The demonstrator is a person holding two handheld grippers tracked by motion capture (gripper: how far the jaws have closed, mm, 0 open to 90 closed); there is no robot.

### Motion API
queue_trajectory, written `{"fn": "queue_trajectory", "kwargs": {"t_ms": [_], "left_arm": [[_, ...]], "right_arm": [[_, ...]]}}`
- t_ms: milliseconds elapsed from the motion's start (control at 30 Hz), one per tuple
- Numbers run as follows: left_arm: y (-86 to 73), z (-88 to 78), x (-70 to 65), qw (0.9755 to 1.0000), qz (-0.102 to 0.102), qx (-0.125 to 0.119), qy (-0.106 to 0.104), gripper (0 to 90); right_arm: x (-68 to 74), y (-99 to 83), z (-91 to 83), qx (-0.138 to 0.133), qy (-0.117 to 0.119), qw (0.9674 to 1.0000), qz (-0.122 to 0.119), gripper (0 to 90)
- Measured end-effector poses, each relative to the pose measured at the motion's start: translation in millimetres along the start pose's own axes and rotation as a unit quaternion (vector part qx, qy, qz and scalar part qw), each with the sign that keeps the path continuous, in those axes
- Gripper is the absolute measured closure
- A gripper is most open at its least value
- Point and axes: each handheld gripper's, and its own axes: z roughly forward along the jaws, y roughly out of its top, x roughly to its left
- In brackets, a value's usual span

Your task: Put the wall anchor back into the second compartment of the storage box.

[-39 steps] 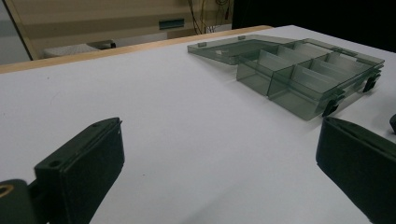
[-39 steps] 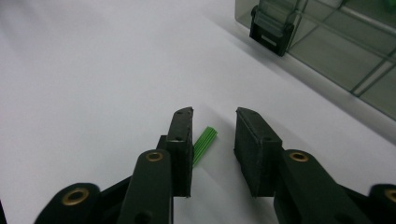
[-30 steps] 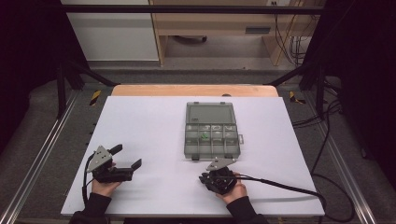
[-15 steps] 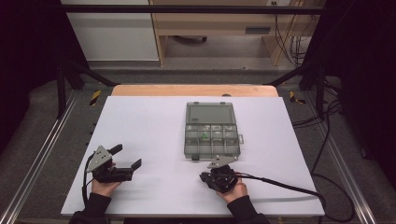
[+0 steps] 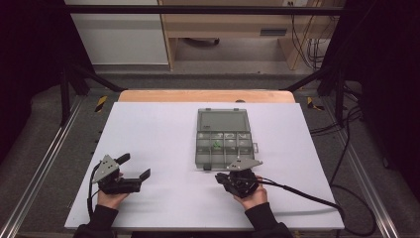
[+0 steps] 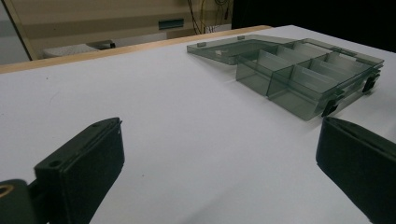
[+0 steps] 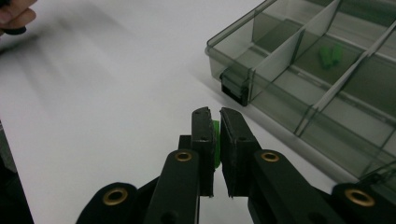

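Left gripper (image 5: 132,167) resting low on white tabletop (image 5: 163,144), fingers (image 6: 79,172) spread wide, nothing between. Near centre, smoky compartment box (image 5: 223,139) lying open, green pieces (image 7: 329,55) inside. Right gripper (image 7: 214,125) just beside box, fingers clamped on small green piece (image 7: 215,140).

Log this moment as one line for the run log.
right gripper: shut on small green piece | left gripper: open, nothing between jaws | compartment box: lid open, green pieces in one compartment
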Motion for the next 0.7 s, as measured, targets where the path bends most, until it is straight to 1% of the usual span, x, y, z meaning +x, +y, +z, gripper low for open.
{"fn": "queue_trajectory", "kwargs": {"t_ms": [100, 200, 333, 567, 700], "left_arm": [[0.0, 0.0, 0.2, 1.0000, 0.000, 0.000, 0.000, 0.6], [0.0, 0.0, 0.2, 1.0000, 0.000, 0.000, 0.001, 0.6], [0.2, -0.4, 0.3, 1.0000, 0.000, -0.001, 0.001, 0.7], [0.0, 0.0, 0.4, 1.0000, 0.000, 0.000, 0.001, 0.6], [0.0, 0.0, 0.3, 1.0000, 0.001, 0.000, 0.001, 0.6]], "right_arm": [[-3.3, 5.5, -3.4, -0.008, -0.006, 1.0000, 0.000, 84.7], [-3.2, 13.7, -6.3, -0.015, -0.017, 0.9997, -0.009, 84.7], [-2.3, 25.5, -7.6, -0.027, -0.021, 0.9993, -0.017, 84.8], [-11.3, 38.3, -6.3, -0.042, -0.031, 0.9986, -0.007, 84.7], [-19.7, 45.6, -3.4, -0.054, -0.044, 0.9976, -0.001, 84.7]]}}
